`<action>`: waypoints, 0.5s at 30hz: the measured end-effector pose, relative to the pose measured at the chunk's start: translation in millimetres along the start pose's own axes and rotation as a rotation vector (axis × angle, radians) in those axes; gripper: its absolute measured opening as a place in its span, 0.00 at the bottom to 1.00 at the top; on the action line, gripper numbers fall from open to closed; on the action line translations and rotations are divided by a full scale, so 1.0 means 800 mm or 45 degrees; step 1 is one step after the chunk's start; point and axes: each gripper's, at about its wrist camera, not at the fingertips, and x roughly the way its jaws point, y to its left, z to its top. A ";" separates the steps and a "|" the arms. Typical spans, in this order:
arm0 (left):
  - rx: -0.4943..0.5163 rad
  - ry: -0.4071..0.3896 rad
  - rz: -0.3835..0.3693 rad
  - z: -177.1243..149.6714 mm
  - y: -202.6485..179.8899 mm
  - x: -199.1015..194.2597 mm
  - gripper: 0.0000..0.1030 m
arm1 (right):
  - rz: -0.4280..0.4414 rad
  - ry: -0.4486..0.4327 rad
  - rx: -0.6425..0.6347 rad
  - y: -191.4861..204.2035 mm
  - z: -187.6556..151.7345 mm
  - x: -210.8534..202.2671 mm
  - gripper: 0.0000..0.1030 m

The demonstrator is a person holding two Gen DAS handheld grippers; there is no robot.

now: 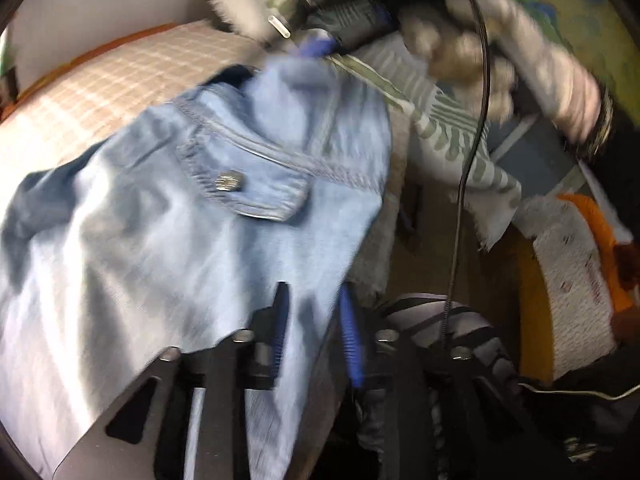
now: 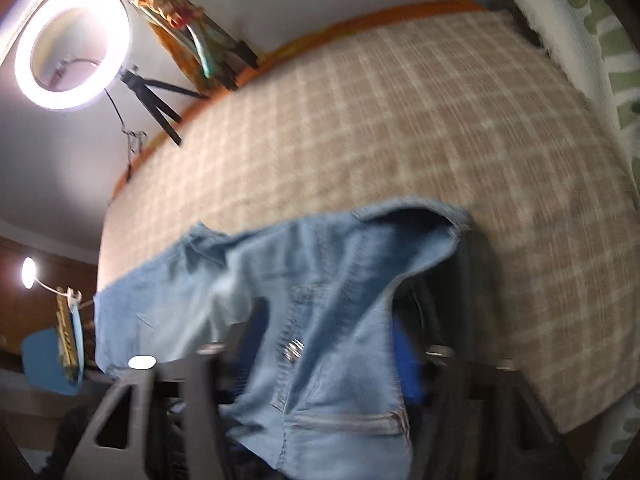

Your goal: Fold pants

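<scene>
A glaring ring light (image 2: pixel 74 46) (upper left) brightens the plaid bedspread (image 2: pixel 400 120); both views motion-blurred, edges fisheye-bent.

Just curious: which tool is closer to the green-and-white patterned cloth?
Right. The right tool is beside the patterned cloth, at the far edge of the jeans; the left tool hangs farther back over the jeans.

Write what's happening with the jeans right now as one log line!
jeans: rumpled on checked cover | left gripper: jaws open, denim between | right gripper: denim between jaws, grip unclear
</scene>
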 end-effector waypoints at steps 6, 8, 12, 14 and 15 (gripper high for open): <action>-0.118 -0.105 0.229 0.009 0.096 -0.068 0.44 | 0.041 -0.014 0.038 -0.035 -0.008 0.023 0.42; -0.180 -0.127 0.303 0.022 0.132 -0.079 0.44 | 0.033 -0.052 0.053 -0.040 -0.005 0.030 0.43; -0.189 -0.084 0.421 0.046 0.182 -0.071 0.44 | 0.038 -0.088 0.085 -0.049 0.002 0.046 0.49; -0.103 -0.014 0.523 0.058 0.187 -0.049 0.51 | 0.015 -0.092 0.086 -0.051 0.005 0.051 0.49; -0.079 0.006 0.547 0.061 0.189 -0.042 0.56 | 0.012 -0.098 0.091 -0.053 0.006 0.051 0.49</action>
